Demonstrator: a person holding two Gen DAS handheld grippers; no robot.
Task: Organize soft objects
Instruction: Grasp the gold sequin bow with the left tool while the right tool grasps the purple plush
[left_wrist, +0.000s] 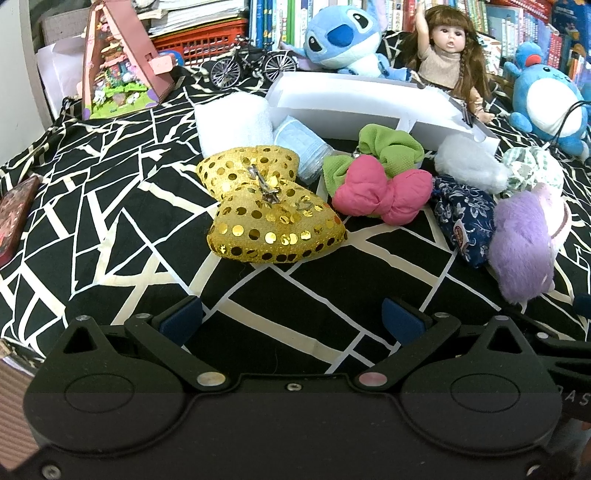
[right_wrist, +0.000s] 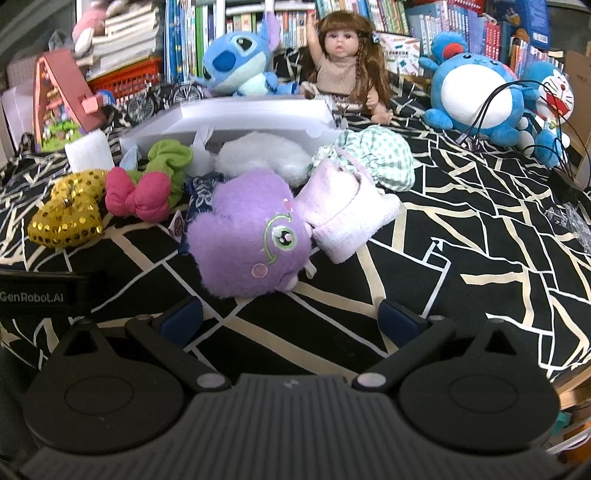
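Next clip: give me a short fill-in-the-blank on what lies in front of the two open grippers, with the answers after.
1. The sequined bow nearest the left gripper is ____ in colour.
2. The pink bow rests against a ____ scrunchie.
3. Straight ahead of the right gripper lies a fluffy ____ plush toy.
4. Both grippers have their jaws ____, holding nothing.

Answers: gold; green; purple; open
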